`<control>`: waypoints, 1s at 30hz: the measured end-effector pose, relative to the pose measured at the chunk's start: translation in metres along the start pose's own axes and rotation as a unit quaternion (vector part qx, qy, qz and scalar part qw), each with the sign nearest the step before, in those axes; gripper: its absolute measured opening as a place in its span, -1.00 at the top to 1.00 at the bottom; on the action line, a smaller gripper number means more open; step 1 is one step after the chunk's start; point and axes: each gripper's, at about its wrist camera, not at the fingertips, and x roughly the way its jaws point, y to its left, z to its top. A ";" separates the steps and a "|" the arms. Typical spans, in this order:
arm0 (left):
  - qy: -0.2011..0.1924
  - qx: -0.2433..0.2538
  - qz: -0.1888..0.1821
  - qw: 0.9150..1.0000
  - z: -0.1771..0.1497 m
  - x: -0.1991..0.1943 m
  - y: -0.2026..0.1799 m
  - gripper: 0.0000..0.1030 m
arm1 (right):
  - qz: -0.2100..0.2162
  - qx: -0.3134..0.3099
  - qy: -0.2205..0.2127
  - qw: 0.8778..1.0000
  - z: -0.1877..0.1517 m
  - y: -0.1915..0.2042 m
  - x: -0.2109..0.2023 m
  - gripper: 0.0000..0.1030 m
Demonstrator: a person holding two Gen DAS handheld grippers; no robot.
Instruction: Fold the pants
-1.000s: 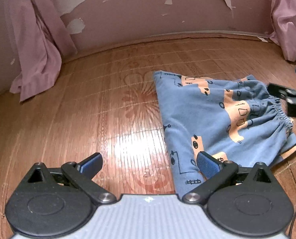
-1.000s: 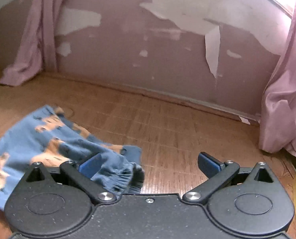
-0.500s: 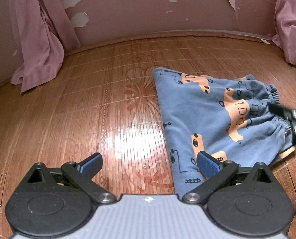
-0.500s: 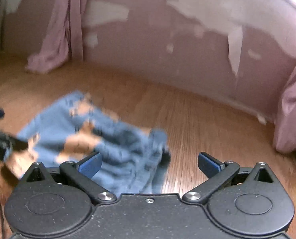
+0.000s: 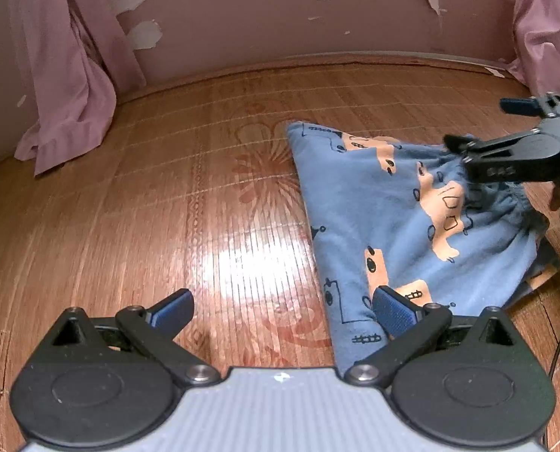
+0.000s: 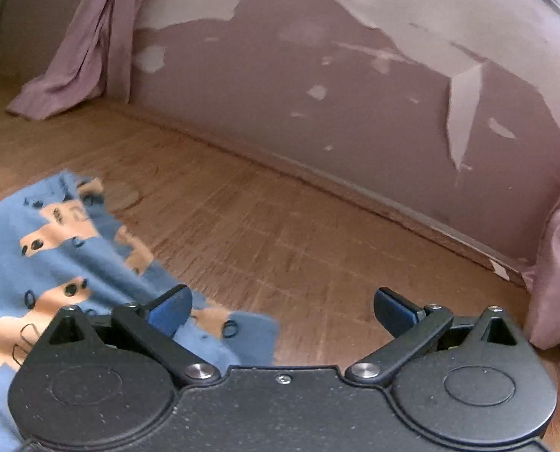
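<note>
Right hand-held gripper (image 5: 479,124) has shifted onto waistband since prior frame. Both hand-held grippers wide apart, gripping nothing; left hand-held gripper (image 5: 282,307) w/ right fingertip over pants (image 5: 385,203), on floor (image 5: 167,207). Pants' right edge cut off.

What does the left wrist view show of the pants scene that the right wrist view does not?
Only the left wrist view shows the right gripper from outside, jaws open, over the gathered waistband, and the floor's flower motif. Only the right wrist view shows the large peeled patch on the wall. Both show the blue pants and pink curtains.
</note>
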 end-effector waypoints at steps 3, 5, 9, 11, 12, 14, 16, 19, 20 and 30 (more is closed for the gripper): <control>0.006 -0.004 0.002 1.000 0.002 -0.001 0.000 -0.99 | 0.016 0.031 -0.005 0.999 0.005 -0.010 -0.018 -0.98; 0.006 -0.002 0.006 1.000 0.003 -0.002 -0.002 -0.99 | 0.042 0.045 0.002 0.998 0.004 -0.011 -0.035 -0.98; 0.006 0.002 0.014 1.000 0.004 -0.006 -0.005 -0.99 | 0.071 0.052 0.024 0.996 -0.005 -0.006 -0.054 -0.98; 0.006 0.001 0.013 1.000 0.004 -0.009 -0.006 -0.99 | 0.086 0.065 0.030 0.994 -0.007 -0.007 -0.056 -0.98; 0.007 -0.001 0.012 1.000 0.004 -0.010 -0.005 -0.99 | 0.089 0.074 0.034 0.993 -0.006 -0.009 -0.056 -0.98; 0.008 -0.005 0.009 1.000 0.004 -0.013 -0.004 -0.99 | 0.092 0.093 0.032 0.991 -0.005 -0.013 -0.057 -0.98; 0.010 -0.012 0.001 1.000 0.004 -0.015 -0.002 -0.99 | 0.097 0.107 0.031 0.989 -0.003 -0.017 -0.057 -0.99; 0.013 -0.022 -0.015 1.000 0.004 -0.017 -0.001 -0.99 | 0.100 0.123 0.038 0.987 -0.005 -0.020 -0.053 -0.99; 0.013 -0.024 -0.022 0.999 0.004 -0.018 0.000 -0.99 | 0.102 0.128 0.041 0.986 -0.006 -0.020 -0.053 -0.99; 0.022 -0.073 -0.103 0.992 -0.002 -0.015 0.005 -0.99 | 0.178 0.177 0.014 0.968 -0.021 -0.028 -0.040 -0.99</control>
